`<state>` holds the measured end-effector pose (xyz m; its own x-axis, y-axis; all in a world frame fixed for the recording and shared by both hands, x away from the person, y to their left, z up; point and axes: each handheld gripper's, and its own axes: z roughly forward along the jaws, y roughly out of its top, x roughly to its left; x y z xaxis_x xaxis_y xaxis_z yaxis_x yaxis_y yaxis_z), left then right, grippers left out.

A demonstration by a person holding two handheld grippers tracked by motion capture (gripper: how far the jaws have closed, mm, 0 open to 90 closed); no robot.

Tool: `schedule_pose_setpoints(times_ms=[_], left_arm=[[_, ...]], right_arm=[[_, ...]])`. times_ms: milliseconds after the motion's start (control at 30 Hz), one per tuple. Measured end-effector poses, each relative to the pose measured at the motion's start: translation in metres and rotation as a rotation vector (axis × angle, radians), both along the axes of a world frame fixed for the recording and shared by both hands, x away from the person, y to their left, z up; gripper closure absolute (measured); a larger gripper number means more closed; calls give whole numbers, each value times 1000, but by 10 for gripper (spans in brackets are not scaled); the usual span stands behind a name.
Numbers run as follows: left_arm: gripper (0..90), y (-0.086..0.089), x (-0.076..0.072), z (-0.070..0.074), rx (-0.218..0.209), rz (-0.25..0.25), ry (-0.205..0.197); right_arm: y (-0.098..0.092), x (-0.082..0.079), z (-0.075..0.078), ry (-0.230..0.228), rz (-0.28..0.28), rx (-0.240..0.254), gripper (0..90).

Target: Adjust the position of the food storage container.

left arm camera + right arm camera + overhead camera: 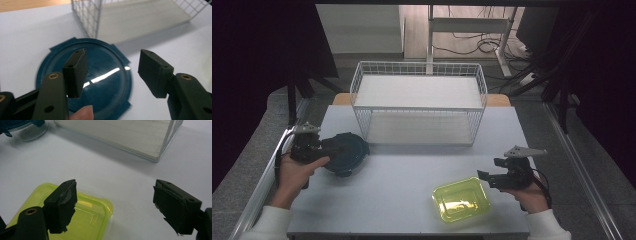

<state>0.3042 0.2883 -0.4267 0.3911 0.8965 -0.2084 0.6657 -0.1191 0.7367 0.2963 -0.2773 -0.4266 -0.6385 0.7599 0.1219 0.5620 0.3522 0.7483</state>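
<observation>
1. We find the round container with the dark blue lid point(344, 152) on the table point(412, 175) at its left side, just in front of the white wire basket point(419, 102). The left tool point(326, 148) hangs over that lid, its jaws apart and pressing on nothing.
2. In the left gripper view the lid point(105, 75) is glossy with four snap tabs at its rim; the right gripper view shows a clear body point(31, 133) beneath. We judge it rigid, light if empty, and slippery on top.
3. We advise gripping at the rim or across a tab, not on the smooth lid face. Whether the jaws could span the whole body we cannot tell.
4. The yellow-green rectangular container point(461, 199) lies at the front right of the table. It looks like thin, light plastic that may flex; we would grip a side wall or lip.
5. The right tool point(484, 176) hovers just beside it, jaws spread, holding nothing.
</observation>
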Motion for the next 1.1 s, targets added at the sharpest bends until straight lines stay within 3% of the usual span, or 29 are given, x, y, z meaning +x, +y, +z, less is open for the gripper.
schedule_pose_setpoints(times_ms=[33, 167, 233, 333, 400, 533, 667, 867, 1000, 1100], left_arm=[[411, 0, 0, 0, 0, 0, 0], [440, 15, 24, -7, 6, 6, 37], [459, 22, 33, -10, -13, -17, 54], [512, 31, 48, -14, 1, 3, 80], [575, 36, 56, -16, -2, 14, 99], [753, 41, 69, -23, 38, 25, 144], [866, 48, 78, -31, 54, 56, 162], [897, 53, 86, -37, 107, 79, 184], [898, 55, 90, -49, 148, 80, 225], [900, 57, 91, -56, 144, 63, 241]], right_arm=[[0, 0, 0, 0, 0, 0, 195], [-2, 1, -2, 5, -7, 0, 195], [-3, 1, -3, 9, -9, -5, 197], [-2, 2, -5, 20, -8, -11, 198], [-1, 2, -6, 24, -10, -14, 198], [0, 2, -6, 25, -13, -16, 198], [-1, 3, -9, 30, -20, -23, 198], [-1, 4, -11, 36, -23, -31, 198], [-1, 5, -11, 33, -28, -34, 198], [-3, 5, -13, 38, -37, -35, 199]])
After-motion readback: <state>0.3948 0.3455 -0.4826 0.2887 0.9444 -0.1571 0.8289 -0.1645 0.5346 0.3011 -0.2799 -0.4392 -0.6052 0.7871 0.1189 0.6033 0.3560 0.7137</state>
